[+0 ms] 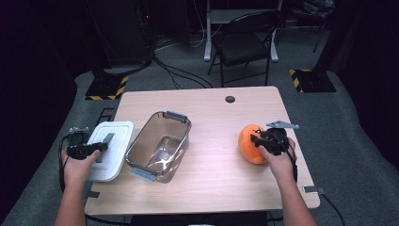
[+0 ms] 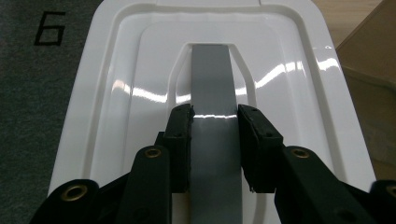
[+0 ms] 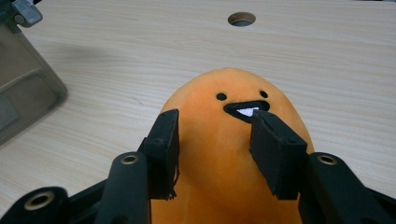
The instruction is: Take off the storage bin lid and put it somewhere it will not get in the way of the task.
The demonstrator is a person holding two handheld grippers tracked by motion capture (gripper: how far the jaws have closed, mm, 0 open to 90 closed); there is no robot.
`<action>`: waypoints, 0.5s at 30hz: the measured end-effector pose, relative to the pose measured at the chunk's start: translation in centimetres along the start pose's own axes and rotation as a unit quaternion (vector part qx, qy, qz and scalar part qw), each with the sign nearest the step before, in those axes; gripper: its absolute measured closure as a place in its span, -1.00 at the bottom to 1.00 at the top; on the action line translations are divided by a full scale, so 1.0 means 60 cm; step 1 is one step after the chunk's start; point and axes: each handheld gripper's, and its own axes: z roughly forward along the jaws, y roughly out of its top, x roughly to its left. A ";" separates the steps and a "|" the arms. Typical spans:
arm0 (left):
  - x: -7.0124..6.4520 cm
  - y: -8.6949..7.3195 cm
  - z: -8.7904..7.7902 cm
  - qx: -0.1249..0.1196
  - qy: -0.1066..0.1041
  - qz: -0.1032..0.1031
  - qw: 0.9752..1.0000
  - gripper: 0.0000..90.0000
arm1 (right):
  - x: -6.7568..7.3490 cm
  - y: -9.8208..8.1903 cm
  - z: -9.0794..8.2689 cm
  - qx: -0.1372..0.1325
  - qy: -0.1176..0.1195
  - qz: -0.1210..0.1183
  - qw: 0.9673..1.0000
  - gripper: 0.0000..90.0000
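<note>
On the left edge of the light wooden table [image 1: 211, 141] sat a glossy white rectangular plastic lid [image 1: 112, 146] with a grey strip handle [image 2: 212, 93] running down its middle, part of it hanging over the table's edge. The left gripper [image 2: 215, 121] was right on it, jaws sitting on either side of that grey handle and touching its edges, so pretty much clamped on it. Just beside the lid, to the right, was a clear smoky rectangular plastic container [image 1: 160, 143] with grey clips at both ends, open on top and nothing in it as far as I could see.

Over on the right side of the table lay an orange egg-shaped plush toy [image 1: 251, 143] with little black eyes and an open mouth, well apart from the container. The right gripper [image 3: 215, 140] had its jaws pressed into the plush from both sides, squishing the fabric a bit, one pad sitting right next to the mouth. Farther back in the tabletop was a round cable hole [image 1: 230, 99], and a black folding chair [image 1: 244, 42] stood behind the table.
</note>
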 end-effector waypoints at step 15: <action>0.003 -0.029 0.030 -0.001 0.006 -0.002 1.000 0.47 | 0.000 -0.001 0.000 -0.001 -0.001 0.000 1.000 0.16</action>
